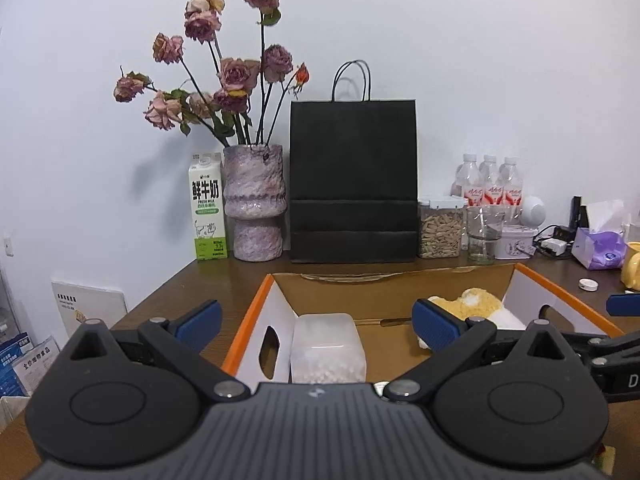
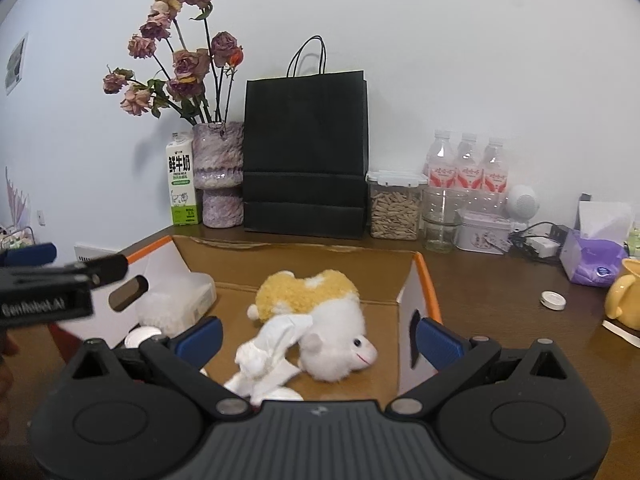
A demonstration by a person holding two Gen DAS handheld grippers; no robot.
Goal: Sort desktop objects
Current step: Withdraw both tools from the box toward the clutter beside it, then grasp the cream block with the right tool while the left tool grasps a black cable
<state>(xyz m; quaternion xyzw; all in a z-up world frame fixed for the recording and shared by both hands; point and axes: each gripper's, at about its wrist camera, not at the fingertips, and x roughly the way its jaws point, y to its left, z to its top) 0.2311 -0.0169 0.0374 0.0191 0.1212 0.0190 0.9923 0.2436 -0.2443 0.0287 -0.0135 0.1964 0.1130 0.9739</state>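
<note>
A: What is carried along the desk's (image 2: 500,292) back edge, from the left corner?

B: A milk carton (image 2: 182,179), a vase of dried roses (image 2: 218,174), a black paper bag (image 2: 306,152), a lidded jar of seeds (image 2: 395,205), an empty glass (image 2: 442,220), three water bottles (image 2: 466,164) and a small tin (image 2: 484,232) are lined up there. A tissue pack (image 2: 592,258) and a yellow mug (image 2: 624,300) are set toward the right edge, with a small white cap (image 2: 553,300) lying loose near them.

A: And the cardboard box (image 2: 426,280)?

B: At its left wall a translucent lidded tub (image 1: 328,346) of white beads is kept. A plush sheep (image 2: 320,320) is laid on its side in the middle, with crumpled tissue (image 2: 272,350) touching its front.

A: How are the tongs held?

B: The left gripper (image 1: 316,320) is spread wide over the tub, nothing between its pads. The right gripper (image 2: 318,338) is likewise released, straddling the sheep and tissue.

A: How is the sheep expected to handle?

B: It is judged light, soft and compressible, unlikely to slip or break. The plump body would best be pinched across its middle. The tissue is flimsy and could be snagged along with it.
</note>
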